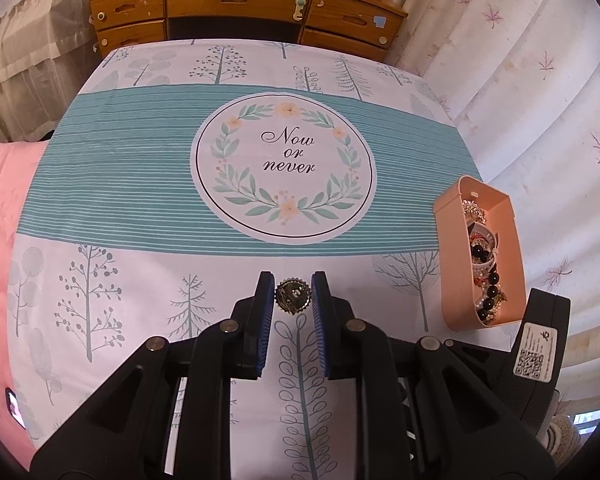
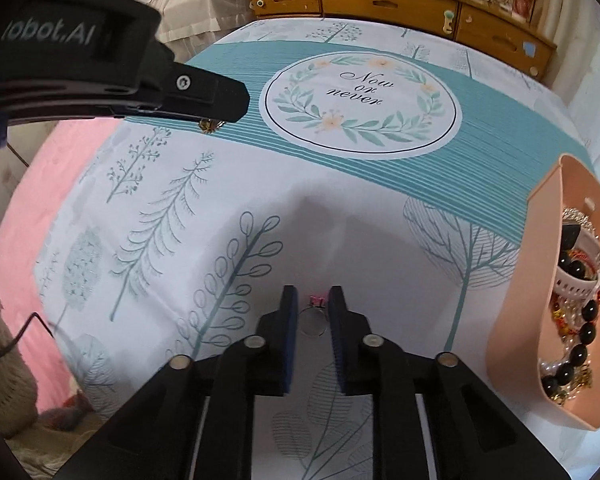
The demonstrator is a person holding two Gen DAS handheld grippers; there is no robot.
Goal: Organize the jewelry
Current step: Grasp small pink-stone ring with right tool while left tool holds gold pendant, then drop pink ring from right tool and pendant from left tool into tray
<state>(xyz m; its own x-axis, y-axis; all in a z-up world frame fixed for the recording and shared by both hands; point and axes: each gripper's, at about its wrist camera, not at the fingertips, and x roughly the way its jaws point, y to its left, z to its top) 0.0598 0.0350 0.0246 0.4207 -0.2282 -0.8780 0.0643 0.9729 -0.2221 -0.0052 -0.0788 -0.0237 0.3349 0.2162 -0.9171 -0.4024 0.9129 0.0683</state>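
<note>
Tablecloth point(image 2: 340, 240): ring point(image 2: 312, 320) between right claw point(image 2: 313, 300).

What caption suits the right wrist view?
Right hand-held gripper closes around a small ring beside the peach jewelry tray.

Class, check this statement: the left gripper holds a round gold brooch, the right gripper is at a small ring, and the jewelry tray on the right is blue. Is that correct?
One detail is wrong: the tray is peach-pink, not blue, as the right wrist view shows. The left gripper does hold the round gold brooch, and the right gripper is at the small ring.
</note>
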